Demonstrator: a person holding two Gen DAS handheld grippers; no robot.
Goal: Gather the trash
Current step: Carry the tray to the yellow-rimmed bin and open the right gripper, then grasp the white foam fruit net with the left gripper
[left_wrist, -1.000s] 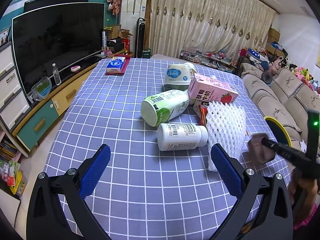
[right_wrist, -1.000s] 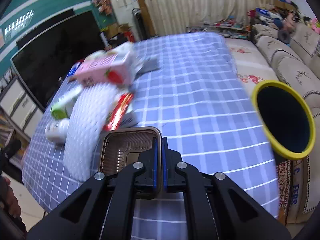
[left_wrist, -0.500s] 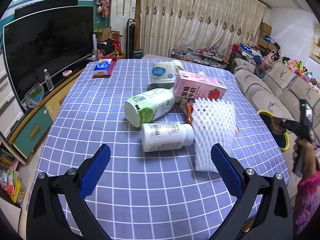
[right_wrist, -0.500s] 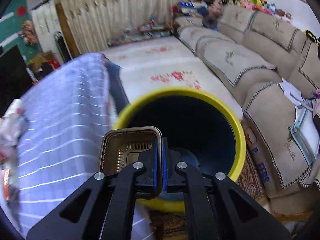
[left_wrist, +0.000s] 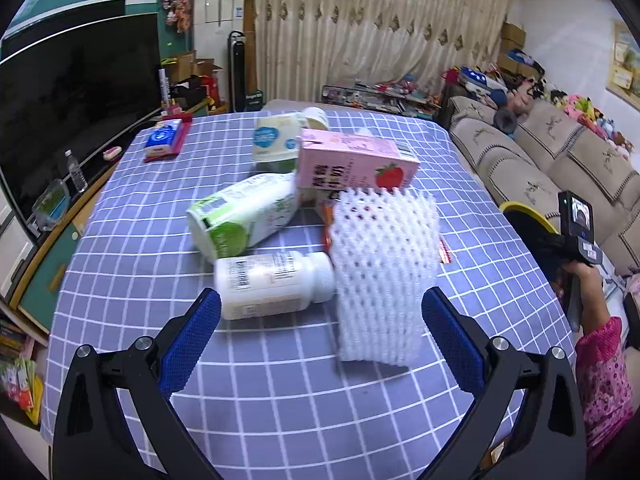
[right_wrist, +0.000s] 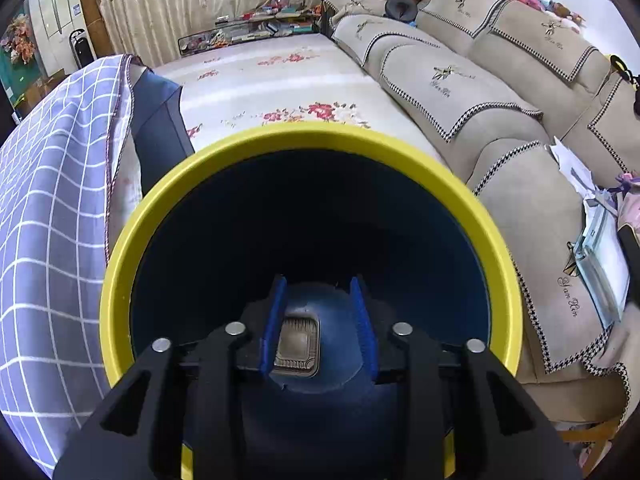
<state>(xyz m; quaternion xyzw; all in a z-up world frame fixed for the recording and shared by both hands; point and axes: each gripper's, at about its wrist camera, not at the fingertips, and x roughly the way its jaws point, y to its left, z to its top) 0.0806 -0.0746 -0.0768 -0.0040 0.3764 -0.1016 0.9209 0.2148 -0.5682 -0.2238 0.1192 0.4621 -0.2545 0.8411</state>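
Observation:
My right gripper (right_wrist: 319, 292) is open over the mouth of the yellow-rimmed dark blue bin (right_wrist: 280, 136). The brown plastic tray (right_wrist: 297, 340) lies at the bin's bottom, seen between my fingers. My left gripper (left_wrist: 320, 320) is open and empty, low over the checked table. Just ahead of it lie a white pill bottle (left_wrist: 272, 282) and a white foam net sleeve (left_wrist: 380, 276). Behind them are a green-and-white bottle (left_wrist: 244, 214) on its side, a pink strawberry milk carton (left_wrist: 356, 164) and a white cup (left_wrist: 276, 142). The bin's rim (left_wrist: 524, 210) shows at the table's right.
The table wears a purple checked cloth (left_wrist: 280, 380). A tissue pack (left_wrist: 164, 138) lies at its far left. A beige sofa (right_wrist: 500, 92) stands right of the bin, a floral rug (right_wrist: 280, 80) behind it. A TV (left_wrist: 72, 92) stands on the left.
My right gripper swung from the table to above the bin, opened and dropped the brown tray into it. My left gripper moved closer to the pill bottle and foam sleeve.

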